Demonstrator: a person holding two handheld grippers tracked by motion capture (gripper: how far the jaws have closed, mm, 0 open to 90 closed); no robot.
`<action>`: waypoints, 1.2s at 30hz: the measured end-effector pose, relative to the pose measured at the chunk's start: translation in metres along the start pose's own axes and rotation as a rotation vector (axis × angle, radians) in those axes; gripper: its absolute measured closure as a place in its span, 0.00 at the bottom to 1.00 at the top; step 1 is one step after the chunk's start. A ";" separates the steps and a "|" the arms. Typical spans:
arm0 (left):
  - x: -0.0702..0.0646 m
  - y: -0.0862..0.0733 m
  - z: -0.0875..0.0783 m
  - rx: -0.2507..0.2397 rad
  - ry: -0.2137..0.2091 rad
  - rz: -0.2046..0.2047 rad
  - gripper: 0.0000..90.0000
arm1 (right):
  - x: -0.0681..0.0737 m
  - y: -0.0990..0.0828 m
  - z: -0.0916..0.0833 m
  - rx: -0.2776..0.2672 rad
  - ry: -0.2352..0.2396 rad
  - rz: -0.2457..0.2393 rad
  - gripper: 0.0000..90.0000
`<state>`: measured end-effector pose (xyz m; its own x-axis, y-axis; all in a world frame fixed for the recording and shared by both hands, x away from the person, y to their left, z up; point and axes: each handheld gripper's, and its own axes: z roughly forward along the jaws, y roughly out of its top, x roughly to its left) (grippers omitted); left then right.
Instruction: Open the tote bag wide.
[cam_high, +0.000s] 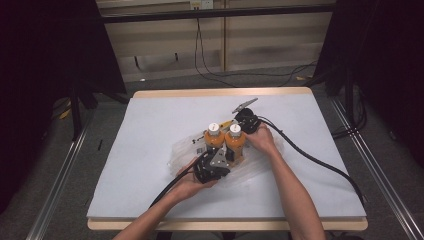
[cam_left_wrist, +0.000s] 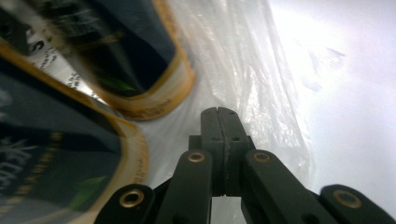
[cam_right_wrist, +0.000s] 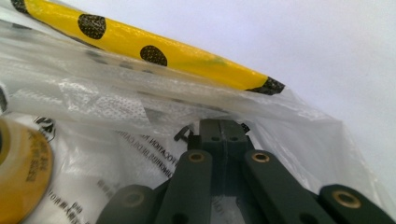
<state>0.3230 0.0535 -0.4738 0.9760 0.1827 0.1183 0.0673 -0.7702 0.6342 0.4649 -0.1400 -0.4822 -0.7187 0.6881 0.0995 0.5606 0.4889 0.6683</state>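
Two orange bottles (cam_high: 224, 139) upright on clear plastic bag (cam_high: 260, 167), counter (cam_high: 150, 130) centre, left claw (cam_left_wrist: 218, 112) together at 7 o'clock, right claw (cam_right_wrist: 218, 122) together at 1 o'clock against bag film.

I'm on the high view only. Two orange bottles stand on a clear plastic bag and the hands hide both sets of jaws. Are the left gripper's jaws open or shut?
Observer: The left gripper is shut, its tip over the clear plastic bag beside the bottles; whether film is pinched, I can't tell.
Operator: And the right one?
Observer: The right gripper is shut too, at the bag's film.
Operator: What lies past its tip?
Observer: A yellow strip with black dots, along the bag's far edge.
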 end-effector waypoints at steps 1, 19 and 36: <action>-0.001 0.000 0.000 0.000 -0.005 -0.001 1.00 | -0.001 0.001 0.001 -0.003 -0.001 -0.005 1.00; -0.021 -0.010 -0.011 -0.036 -0.092 0.012 1.00 | -0.004 0.011 0.013 -0.026 -0.034 0.030 1.00; -0.028 -0.019 -0.017 -0.073 -0.163 0.008 1.00 | -0.011 0.023 0.022 -0.017 -0.142 0.073 1.00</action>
<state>0.2909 0.0738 -0.4763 0.9975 0.0708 0.0017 0.0502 -0.7240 0.6879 0.4946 -0.1246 -0.4839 -0.6105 0.7908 0.0436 0.6013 0.4270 0.6753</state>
